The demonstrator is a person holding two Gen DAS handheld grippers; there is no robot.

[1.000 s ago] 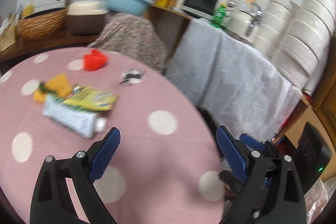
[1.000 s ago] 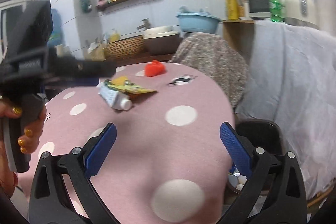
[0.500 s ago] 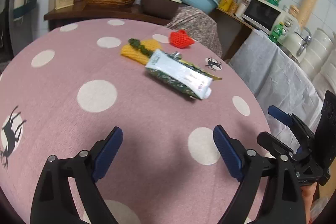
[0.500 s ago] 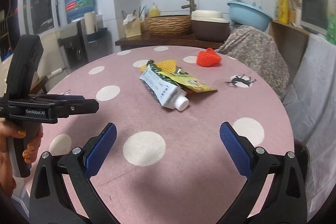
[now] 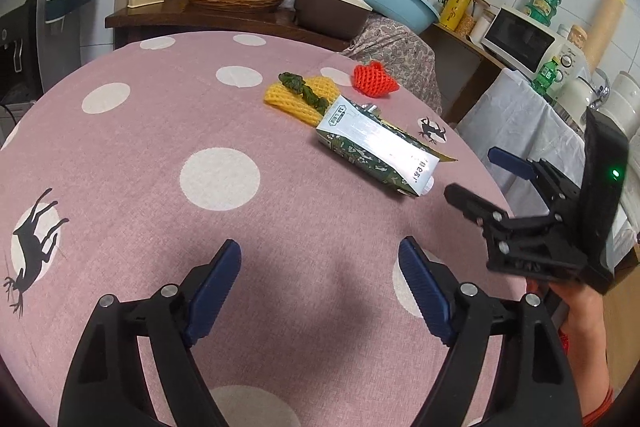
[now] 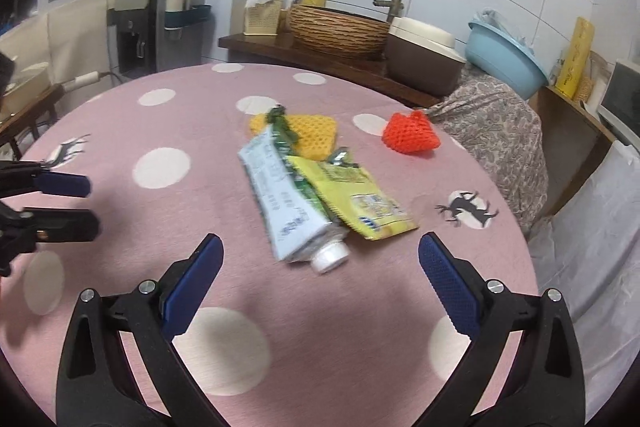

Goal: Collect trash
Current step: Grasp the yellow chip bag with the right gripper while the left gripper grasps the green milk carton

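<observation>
Left wrist view: the left hand-held gripper [image 5: 320,275] hangs over the pink spotted bench [image 5: 168,131], jaws closing with nothing between them. The squeezed tube [image 5: 376,147] lies well ahead, beside yellow netting [image 5: 296,99] and red netting [image 5: 374,81]. Best to close in and straddle the tube's flat body.

Right wrist view: the right hand-held gripper [image 6: 320,269] is spread and empty, near the tube's cap [image 6: 330,259]. A yellow sachet [image 6: 356,199] seems partly tucked under the tube. No bin shows.
</observation>
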